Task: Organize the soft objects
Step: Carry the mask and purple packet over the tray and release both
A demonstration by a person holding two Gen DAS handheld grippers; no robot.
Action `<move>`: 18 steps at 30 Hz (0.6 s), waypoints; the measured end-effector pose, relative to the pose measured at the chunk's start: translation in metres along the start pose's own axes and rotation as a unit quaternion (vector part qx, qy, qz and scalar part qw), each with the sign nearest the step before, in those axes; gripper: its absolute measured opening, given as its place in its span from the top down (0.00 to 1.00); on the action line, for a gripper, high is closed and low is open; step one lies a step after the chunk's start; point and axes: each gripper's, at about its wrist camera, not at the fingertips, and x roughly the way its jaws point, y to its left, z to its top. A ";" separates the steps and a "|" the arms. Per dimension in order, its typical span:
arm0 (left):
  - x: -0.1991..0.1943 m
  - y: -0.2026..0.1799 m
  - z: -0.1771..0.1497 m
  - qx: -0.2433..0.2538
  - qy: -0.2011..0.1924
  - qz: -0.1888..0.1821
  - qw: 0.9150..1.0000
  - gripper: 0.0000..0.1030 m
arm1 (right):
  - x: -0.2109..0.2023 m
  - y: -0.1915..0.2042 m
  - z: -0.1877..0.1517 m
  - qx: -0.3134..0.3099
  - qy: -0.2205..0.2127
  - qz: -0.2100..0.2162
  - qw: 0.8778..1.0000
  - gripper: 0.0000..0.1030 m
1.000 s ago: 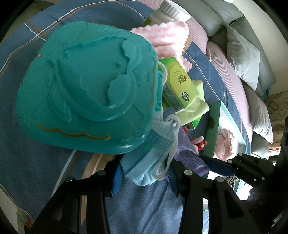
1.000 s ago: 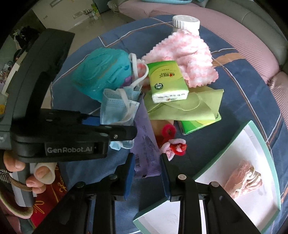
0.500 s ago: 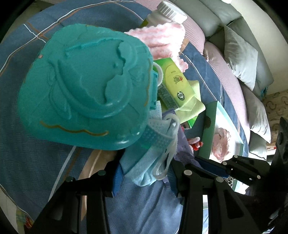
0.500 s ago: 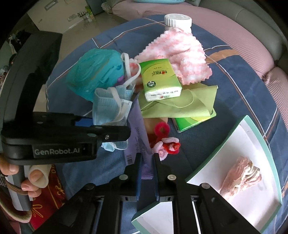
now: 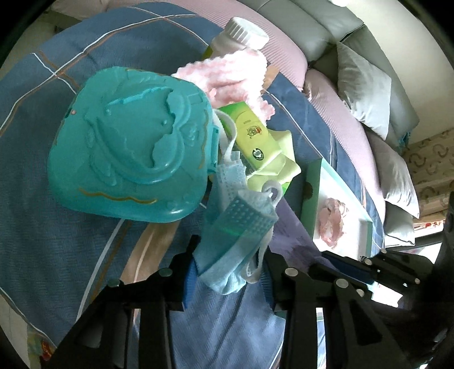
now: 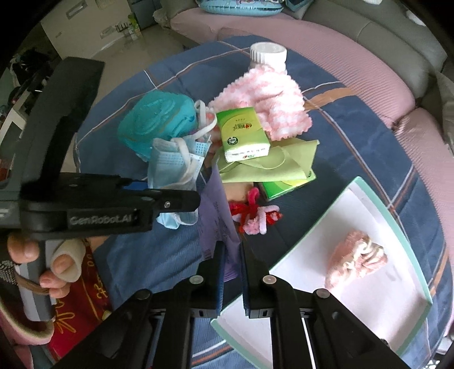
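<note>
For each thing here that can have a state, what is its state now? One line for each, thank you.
left claw: jaws have just been closing, shut on the blue face mask
right claw: shut on the purple packet
white bottle: upright, cap on
teal case: closed
white tray: holds one pink soft piece
green tissue pack: lying on the green cloth

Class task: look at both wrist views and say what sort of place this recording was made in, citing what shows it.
Probably a home living room: a grey sofa with pillows curves behind a cloth-covered table.
</note>
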 end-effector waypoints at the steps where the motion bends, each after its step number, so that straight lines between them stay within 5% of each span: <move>1: -0.002 0.000 0.001 0.001 -0.001 -0.001 1.000 0.63 | -0.004 0.001 -0.002 0.001 -0.002 -0.003 1.000 0.90; 18: -0.046 -0.037 -0.011 0.065 -0.044 -0.027 0.997 0.75 | -0.068 -0.007 -0.039 0.036 -0.038 -0.043 0.998 0.90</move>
